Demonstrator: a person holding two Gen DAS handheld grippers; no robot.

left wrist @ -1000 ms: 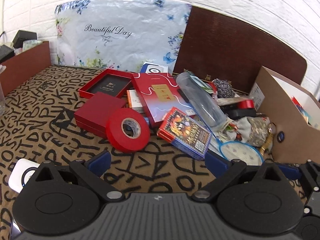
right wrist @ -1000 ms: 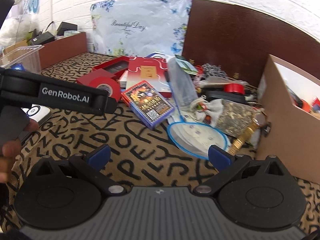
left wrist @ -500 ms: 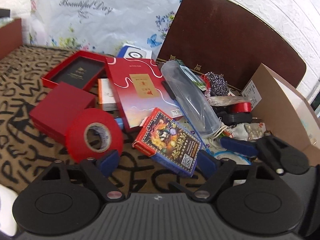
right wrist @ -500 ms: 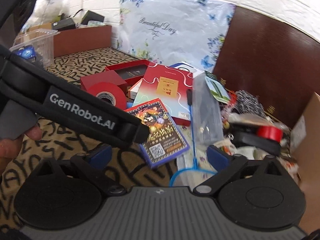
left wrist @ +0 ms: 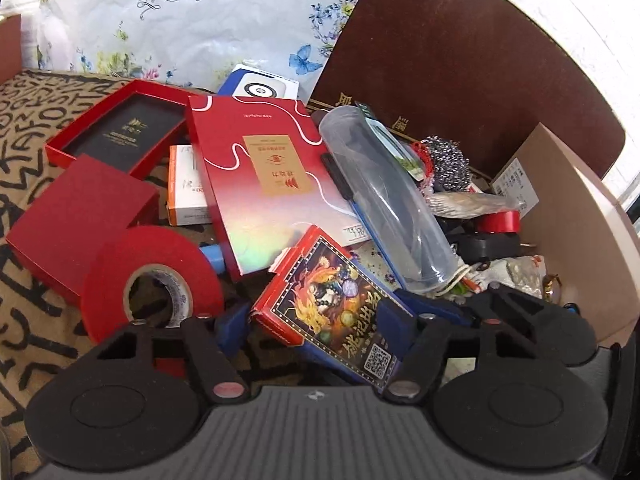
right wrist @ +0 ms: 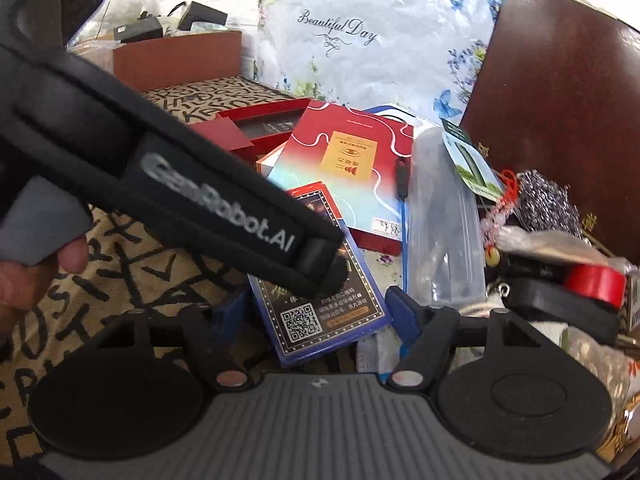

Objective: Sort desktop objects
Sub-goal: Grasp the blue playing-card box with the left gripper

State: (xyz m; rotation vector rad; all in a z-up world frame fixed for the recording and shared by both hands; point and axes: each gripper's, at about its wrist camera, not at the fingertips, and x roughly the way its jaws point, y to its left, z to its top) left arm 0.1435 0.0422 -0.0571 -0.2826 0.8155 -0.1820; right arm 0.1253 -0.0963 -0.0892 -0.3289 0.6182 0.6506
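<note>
Both tools converge on the same thing: the card box with the dragon artwork and QR code, which lies tilted at the lower centre of the left wrist view, its upper end propped on the red gift box with the gold label and its lower end nearer the camera. The left tool stands with its blue pads apart, one on each side of the card box, so the box sits between the fingers but I cannot tell whether either pad touches it; it reads as lined up for a pinch across the box's width. In the right wrist view the right tool is likewise spread around the same card box, with the left tool's black body crossing from the upper left of the frame and ending over the box's top face. Two tools on one box looks crowded; one probably steadies while the other takes it. The roll of red tape leans at lower left of the left view against the small red box, just beside the left pad, so it may get nudged. The clear plastic tube runs diagonally at right of centre over the clutter, and the cardboard box at the right edge seems a likely bin for sorted things on the letter-printed surface.
</note>
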